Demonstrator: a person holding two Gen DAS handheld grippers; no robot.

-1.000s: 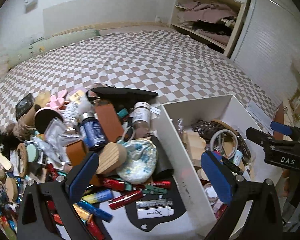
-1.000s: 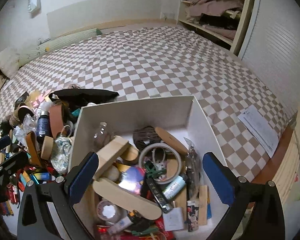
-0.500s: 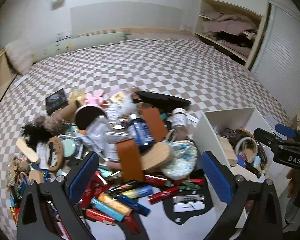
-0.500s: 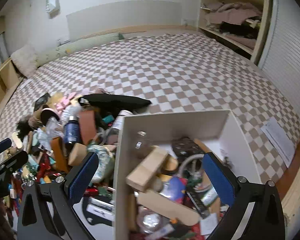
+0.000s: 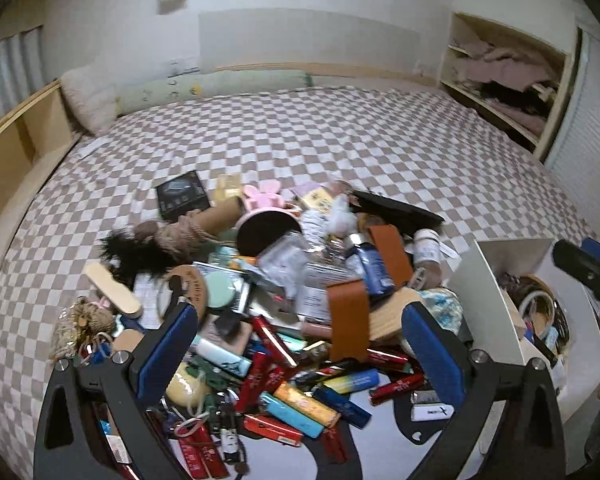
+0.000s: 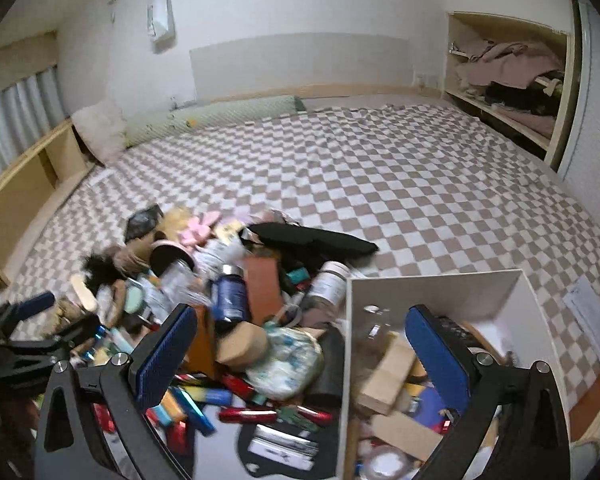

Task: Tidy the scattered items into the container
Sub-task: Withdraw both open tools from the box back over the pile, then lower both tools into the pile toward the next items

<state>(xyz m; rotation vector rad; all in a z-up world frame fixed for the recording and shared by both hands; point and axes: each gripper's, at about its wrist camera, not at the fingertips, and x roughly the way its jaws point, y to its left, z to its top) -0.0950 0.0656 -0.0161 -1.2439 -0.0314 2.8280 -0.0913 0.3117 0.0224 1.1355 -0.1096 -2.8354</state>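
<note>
The left claw (image 5: pixel 300 350) hangs released, nothing between its blue pads, over a heap of scattered items (image 5: pixel 284 312) on the bed: lighters (image 5: pixel 300 404) nearest, an orange leather strap (image 5: pixel 348 322) propped upright, a dark blue bottle (image 5: pixel 374 268) behind it. The right claw (image 6: pixel 302 350) is likewise released and empty, straddling the near left wall of the white container (image 6: pixel 436 292), which sits just right of the heap, already holding wooden blocks (image 6: pixel 388 368). Beyond stretches the checkered bedspread (image 6: pixel 380 168).
</note>
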